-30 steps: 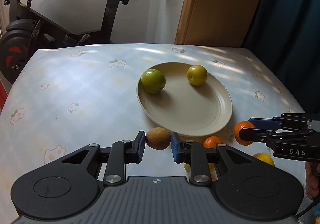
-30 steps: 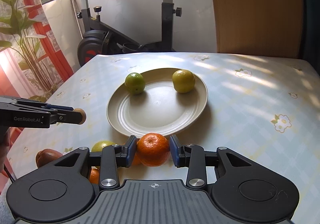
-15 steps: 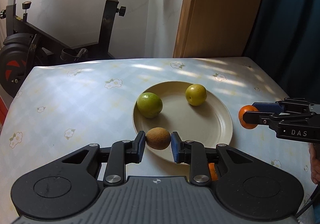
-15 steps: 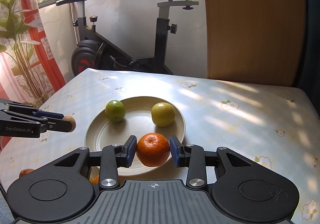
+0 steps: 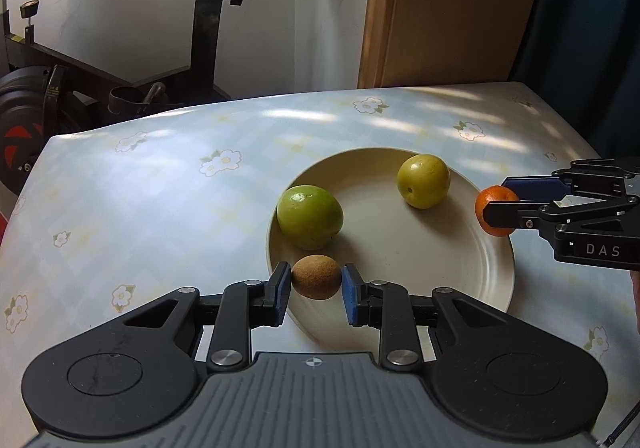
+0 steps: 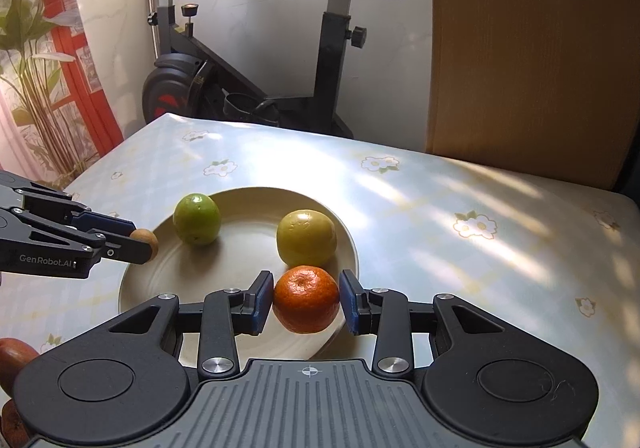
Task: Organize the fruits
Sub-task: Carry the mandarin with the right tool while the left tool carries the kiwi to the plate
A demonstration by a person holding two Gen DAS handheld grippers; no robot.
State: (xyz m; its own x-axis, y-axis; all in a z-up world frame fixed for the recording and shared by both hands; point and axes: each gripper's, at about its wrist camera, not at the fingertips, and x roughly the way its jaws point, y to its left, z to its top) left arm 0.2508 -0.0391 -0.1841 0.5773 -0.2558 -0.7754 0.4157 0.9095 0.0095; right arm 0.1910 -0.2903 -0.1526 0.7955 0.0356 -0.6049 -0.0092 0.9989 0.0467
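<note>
**Both grippers now hold their fruit over the plate**

Since a second ago both grippers have carried their fruit from the near edge of the table up over the plate, and the loose fruit that lay by the plate's front rim has dropped out of the left wrist view.

At lower centre of the left wrist view, the left gripper [image 5: 316,284] pinches a brown kiwi [image 5: 316,276] between its blue pads, over the near left rim of the beige plate [image 5: 472,296]. At lower centre of the right wrist view, the right gripper [image 6: 306,302] clamps an orange mandarin [image 6: 306,299] the same way, over the plate's near right rim. Whether either fruit touches the plate cannot be told.

On the plate lie a green fruit [image 5: 310,216], left of centre, and a yellow-green fruit [image 5: 423,180] toward the far right, apart from each other. In the right wrist view the mandarin sits just in front of the yellow-green fruit.

The plate rests on a table [image 5: 160,199] under a pale blue checked cloth printed with small white flowers. At the lower left edge of the right wrist view, a reddish-brown fruit [image 6: 16,356] shows beside the gripper body. Beyond the table stands an exercise bike [image 6: 256,59] against a white wall, with a wooden panel [image 6: 520,47] at upper right.
</note>
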